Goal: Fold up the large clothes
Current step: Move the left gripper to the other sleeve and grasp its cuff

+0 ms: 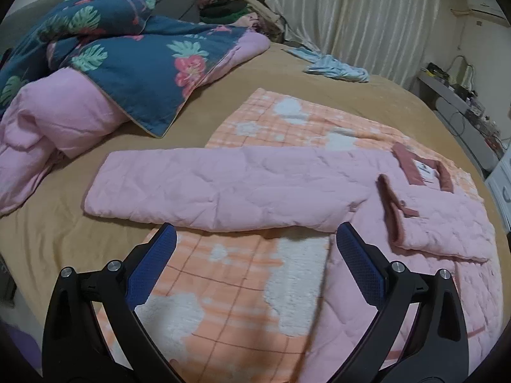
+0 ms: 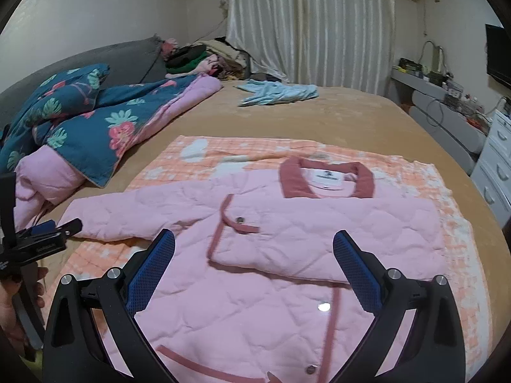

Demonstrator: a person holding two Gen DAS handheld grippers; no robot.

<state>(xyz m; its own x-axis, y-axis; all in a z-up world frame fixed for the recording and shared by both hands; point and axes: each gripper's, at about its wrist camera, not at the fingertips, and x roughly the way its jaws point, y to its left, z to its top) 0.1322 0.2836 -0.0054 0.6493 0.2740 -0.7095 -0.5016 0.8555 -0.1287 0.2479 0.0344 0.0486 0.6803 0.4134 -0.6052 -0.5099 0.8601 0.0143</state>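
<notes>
A pink quilted jacket [image 2: 319,223] with dusty-rose trim lies flat on an orange checked blanket [image 2: 198,156] on the bed. Its right sleeve is folded across the chest; its left sleeve [image 1: 207,185] stretches out to the left. My left gripper [image 1: 254,239] is open and empty, just above the blanket in front of the outstretched sleeve. It also shows in the right wrist view [image 2: 68,228] at the sleeve's cuff. My right gripper [image 2: 254,245] is open and empty, hovering over the jacket's front.
A blue floral quilt [image 1: 127,54] with pink lining is heaped at the left. A light blue garment [image 2: 278,92] lies far back on the tan bedsheet [image 1: 204,108]. A clothes pile sits by the curtain [image 2: 306,22]. A shelf and white drawers [image 2: 495,162] stand right.
</notes>
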